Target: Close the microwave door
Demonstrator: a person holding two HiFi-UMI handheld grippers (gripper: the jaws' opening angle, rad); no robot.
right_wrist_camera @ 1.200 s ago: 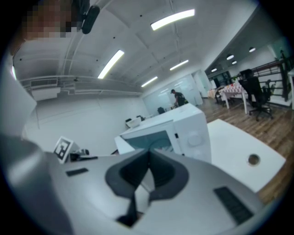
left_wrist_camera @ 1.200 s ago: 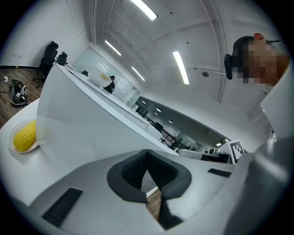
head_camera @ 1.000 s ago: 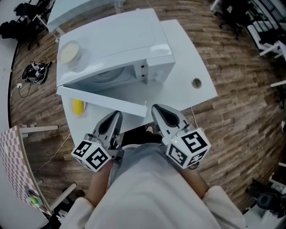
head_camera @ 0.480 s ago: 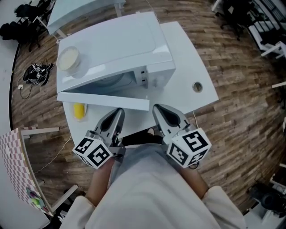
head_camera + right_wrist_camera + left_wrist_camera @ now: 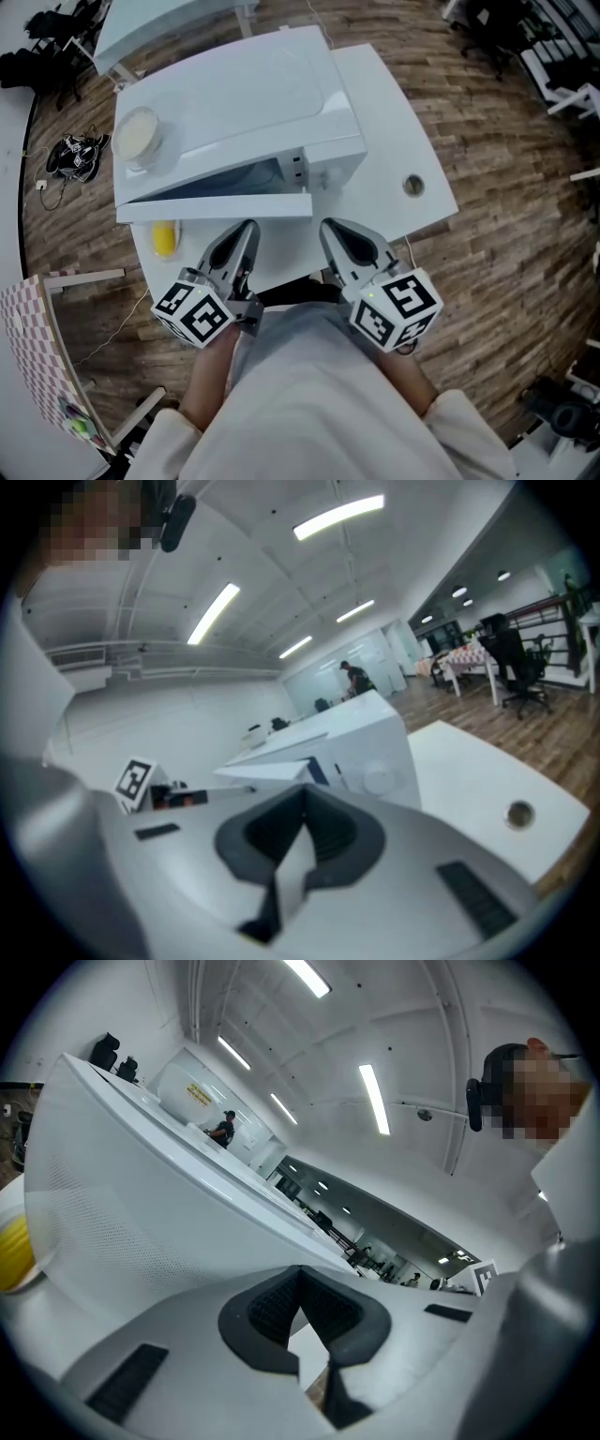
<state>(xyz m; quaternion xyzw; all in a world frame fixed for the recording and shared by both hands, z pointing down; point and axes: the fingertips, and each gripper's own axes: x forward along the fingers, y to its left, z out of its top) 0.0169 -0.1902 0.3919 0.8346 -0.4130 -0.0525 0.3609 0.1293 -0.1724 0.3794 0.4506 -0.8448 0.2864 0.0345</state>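
So we've got one white table (image 5: 394, 122) with one white microwave (image 5: 244, 103) on it. Its one door (image 5: 216, 207) hangs ajar, swung out toward us. Our two grippers sit just in front of that door. The left gripper (image 5: 246, 230) and right gripper (image 5: 330, 230) both have jaws pinched together on nothing. One round tub (image 5: 137, 134) sits on top of the microwave. There's one yellow thing (image 5: 164, 238) on the table near the door's left end, and one small hole (image 5: 412, 186) in the tabletop.

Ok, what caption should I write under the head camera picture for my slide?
Left claw and right claw, both shut and empty, hover before a white microwave, door ajar.
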